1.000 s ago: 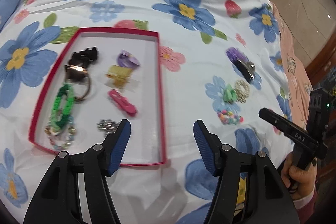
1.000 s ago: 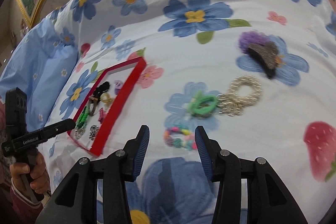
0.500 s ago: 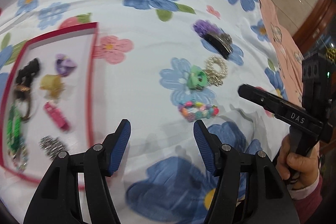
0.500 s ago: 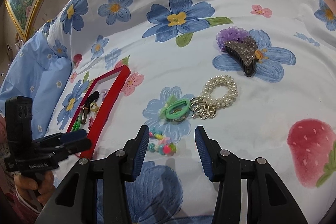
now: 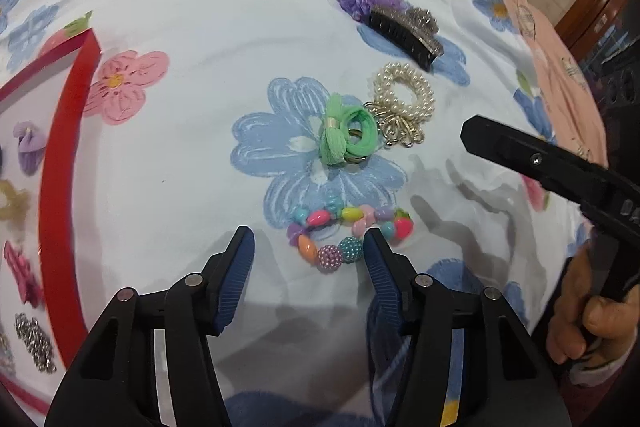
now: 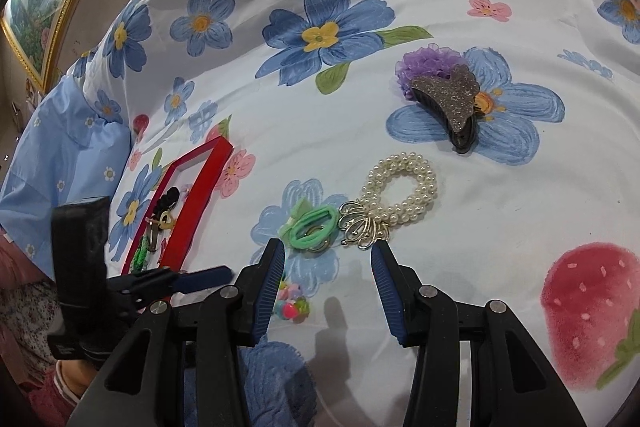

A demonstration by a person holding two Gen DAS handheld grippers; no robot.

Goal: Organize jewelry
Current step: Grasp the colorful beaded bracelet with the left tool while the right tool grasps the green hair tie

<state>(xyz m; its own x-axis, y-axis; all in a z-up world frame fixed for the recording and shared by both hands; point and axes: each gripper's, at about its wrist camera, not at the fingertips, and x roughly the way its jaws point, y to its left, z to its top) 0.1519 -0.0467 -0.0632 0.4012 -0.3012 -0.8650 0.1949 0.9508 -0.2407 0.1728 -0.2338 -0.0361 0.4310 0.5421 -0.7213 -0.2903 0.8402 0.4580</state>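
Observation:
My left gripper (image 5: pixel 308 245) is open, its fingertips either side of a colourful bead bracelet (image 5: pixel 347 231) lying on the flowered sheet. Beyond it lie a green hair tie (image 5: pixel 349 139), a pearl bracelet (image 5: pixel 404 103) and a dark glitter claw clip (image 5: pixel 404 27) on a purple scrunchie. My right gripper (image 6: pixel 328 257) is open and empty, just short of the green hair tie (image 6: pixel 312 229) and the pearl bracelet (image 6: pixel 400 189). The bead bracelet (image 6: pixel 291 303) shows partly behind its left finger. A red-rimmed tray (image 5: pixel 60 195) at the left holds several pieces.
The right gripper's body (image 5: pixel 560 171) and the hand holding it fill the right of the left wrist view. The left gripper (image 6: pixel 132 287) shows low left in the right wrist view. A blue pillow (image 6: pixel 60 155) lies far left. A pink cloth (image 5: pixel 552 39) lies along the bed's right edge.
My left gripper has swung right from over the tray to the bead bracelet. My right gripper has moved forward toward the green hair tie and pearl bracelet. Both stayed open.

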